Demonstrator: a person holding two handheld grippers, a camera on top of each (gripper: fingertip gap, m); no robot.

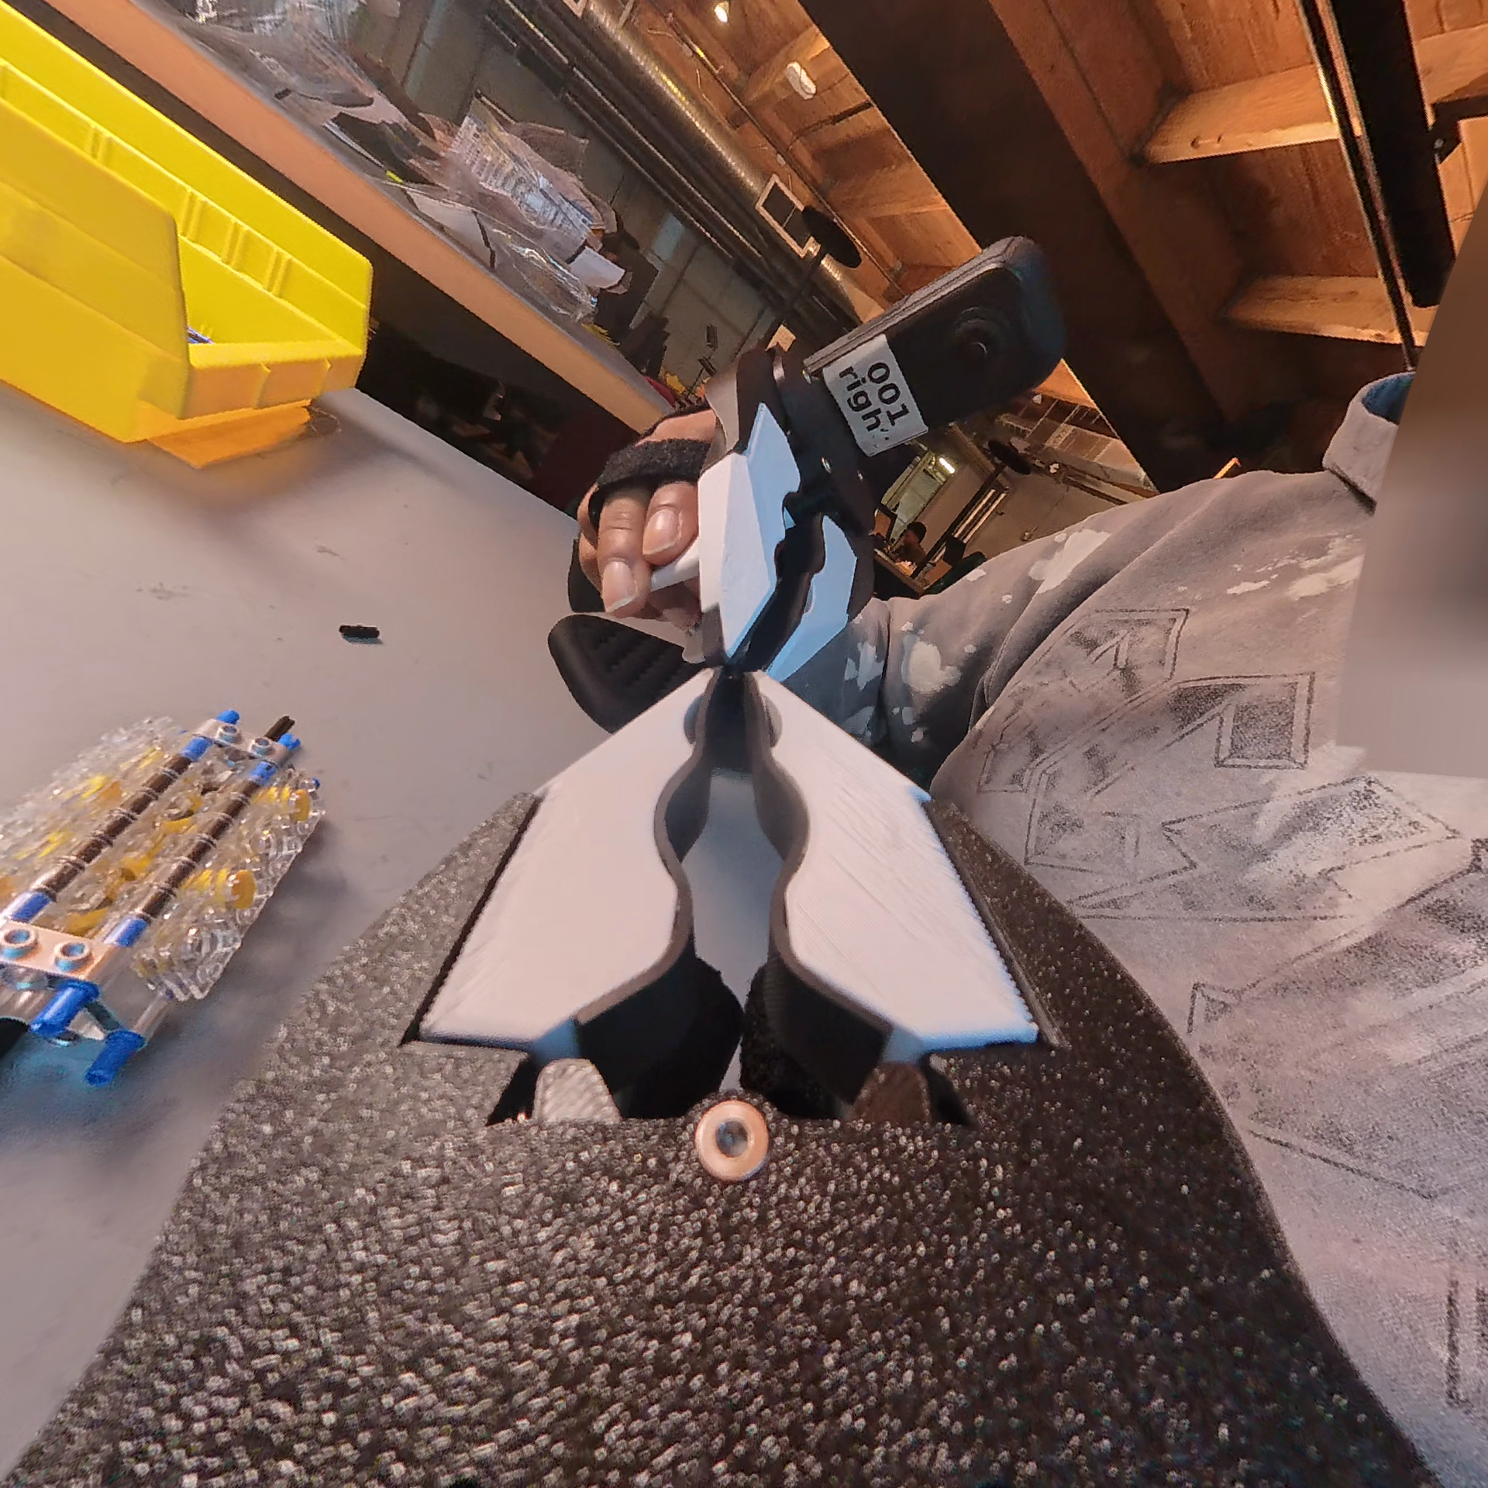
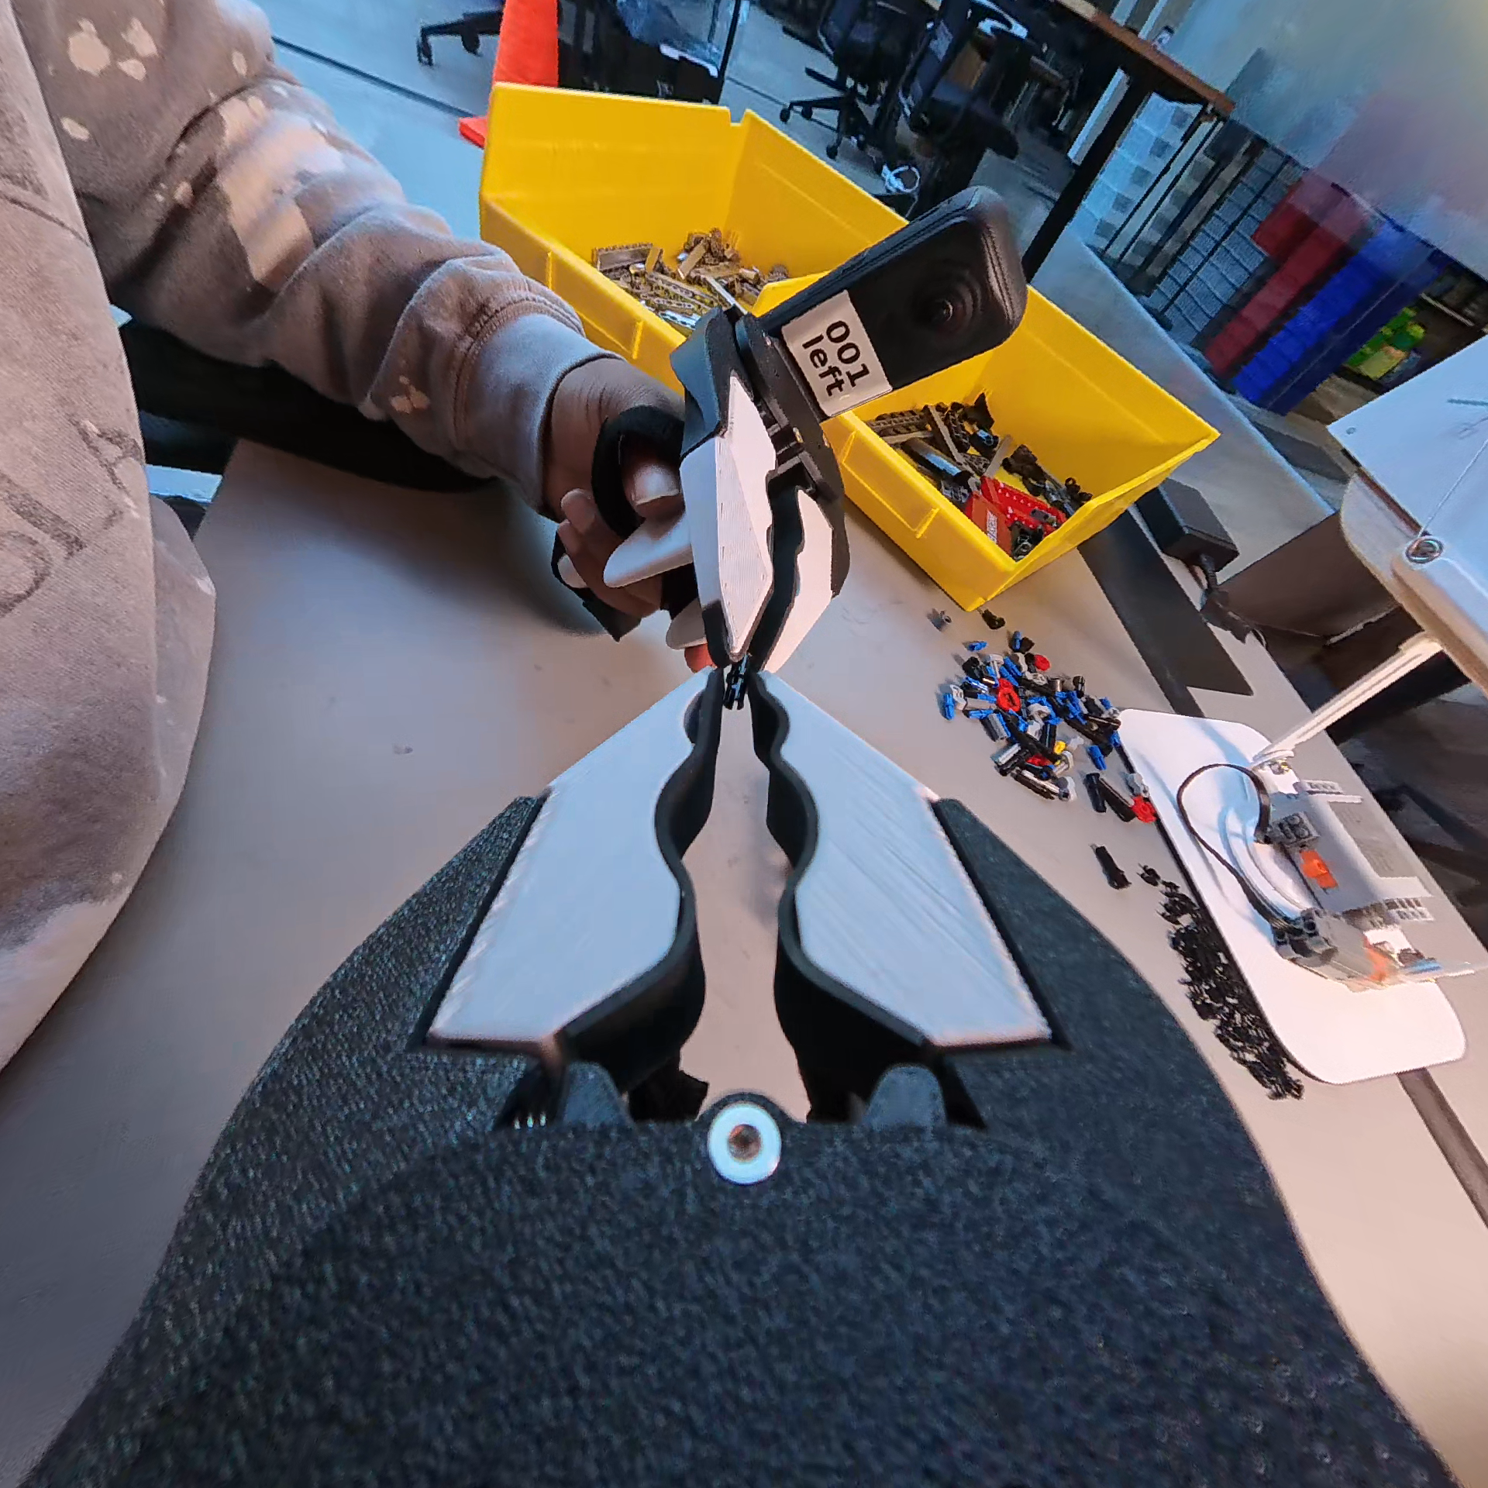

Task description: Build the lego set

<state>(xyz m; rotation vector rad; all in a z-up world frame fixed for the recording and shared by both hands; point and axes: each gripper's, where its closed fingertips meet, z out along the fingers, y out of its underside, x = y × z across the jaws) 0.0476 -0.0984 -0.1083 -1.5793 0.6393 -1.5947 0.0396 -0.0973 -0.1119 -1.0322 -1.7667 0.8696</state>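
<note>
My left gripper (image 1: 729, 684) and my right gripper (image 2: 734, 684) meet tip to tip above the grey table (image 2: 362, 684). A small black pin (image 2: 734, 694) sits between them. The right fingertips are closed on its near end, and the left gripper (image 2: 745, 660), seen from the right wrist, pinches its far end. In the left wrist view the pin (image 1: 729, 675) shows only as a dark sliver between the closed tips, with the right gripper (image 1: 737, 656) just beyond. A hand holds each gripper's handle.
A clear block assembly with black axles and blue pins (image 1: 145, 870) lies left. A loose black pin (image 1: 360, 632) lies behind it. Yellow parts bins (image 2: 1119, 386) stand at the back. Small blue, black and red pieces (image 2: 1031, 725), and a white tray (image 2: 1369, 1039) with a grey wired unit, lie right. Both grippers' tips are close together, under 4 cm apart.
</note>
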